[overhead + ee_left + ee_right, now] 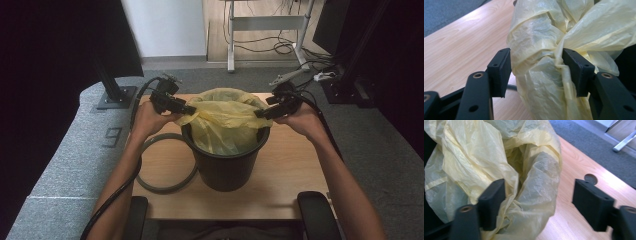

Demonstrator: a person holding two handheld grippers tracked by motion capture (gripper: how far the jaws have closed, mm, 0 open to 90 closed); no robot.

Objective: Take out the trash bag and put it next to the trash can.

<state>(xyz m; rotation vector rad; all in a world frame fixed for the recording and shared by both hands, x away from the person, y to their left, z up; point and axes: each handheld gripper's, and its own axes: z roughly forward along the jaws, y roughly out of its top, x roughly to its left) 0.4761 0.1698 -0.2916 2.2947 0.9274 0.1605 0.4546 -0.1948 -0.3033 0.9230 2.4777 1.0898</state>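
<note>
A black bin stands in the middle of the wooden table, lined with a yellow plastic bag whose edge drapes over the rim. My left gripper is at the bin's left rim and my right gripper at its right rim. In the left gripper view the jaws of that gripper stand apart with a bunched fold of the bag between them. In the right gripper view the gripper is open: the bag lies against one jaw, with a wide gap to the other.
A grey ring lies flat on the table left of the bin, partly behind it. A round hole sits in the tabletop near the right jaw. Grey carpet surrounds the table, with a desk frame and cables beyond.
</note>
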